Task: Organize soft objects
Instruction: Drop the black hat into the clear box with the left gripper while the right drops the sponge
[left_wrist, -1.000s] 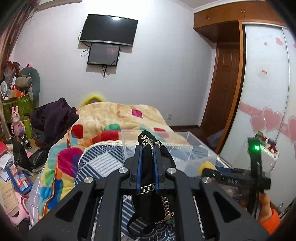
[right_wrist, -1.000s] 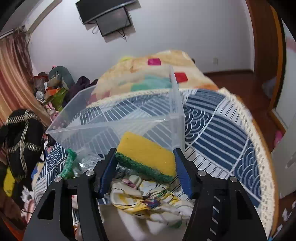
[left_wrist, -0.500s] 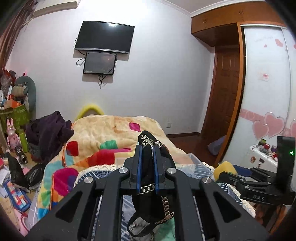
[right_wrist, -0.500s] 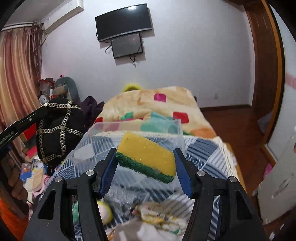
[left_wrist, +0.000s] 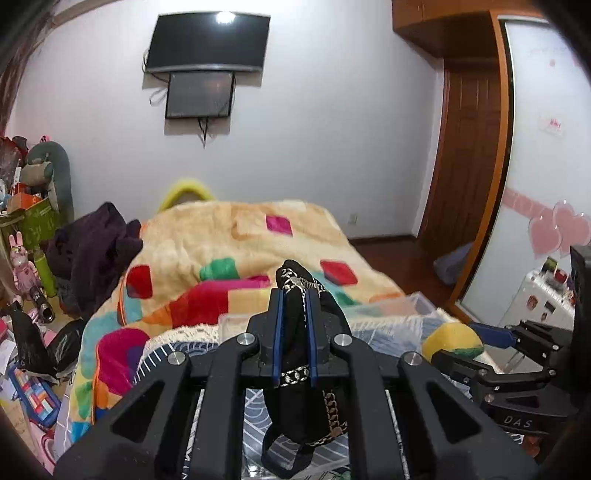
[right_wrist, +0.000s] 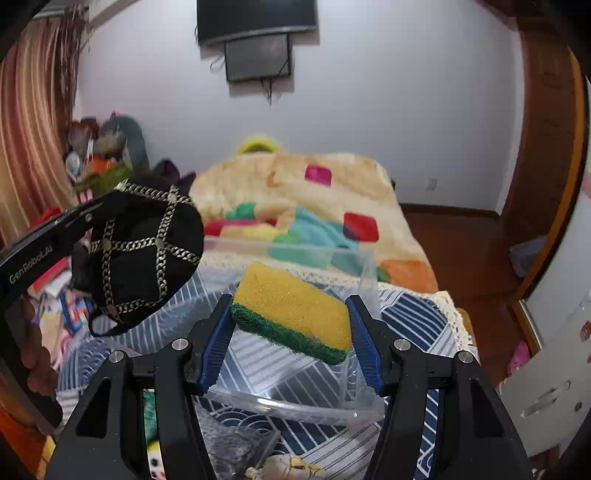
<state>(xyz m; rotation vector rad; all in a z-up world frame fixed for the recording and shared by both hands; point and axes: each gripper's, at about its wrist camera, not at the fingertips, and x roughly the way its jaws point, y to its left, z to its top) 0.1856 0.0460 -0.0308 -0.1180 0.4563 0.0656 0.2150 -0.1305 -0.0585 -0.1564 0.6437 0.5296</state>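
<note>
Clear bin (right_wrist: 295, 254) beneath held sponge (right_wrist: 293, 314)

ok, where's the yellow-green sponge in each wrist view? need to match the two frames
Left wrist view: the sponge sits at right of center, low, clamped in the right hand-held gripper that reaches in from the right edge.
Right wrist view: the sponge is at center, between that hand-held gripper's blue pads, over the clear plastic bin.
Shared landmark: the wall-mounted TV, top center in both.
</note>
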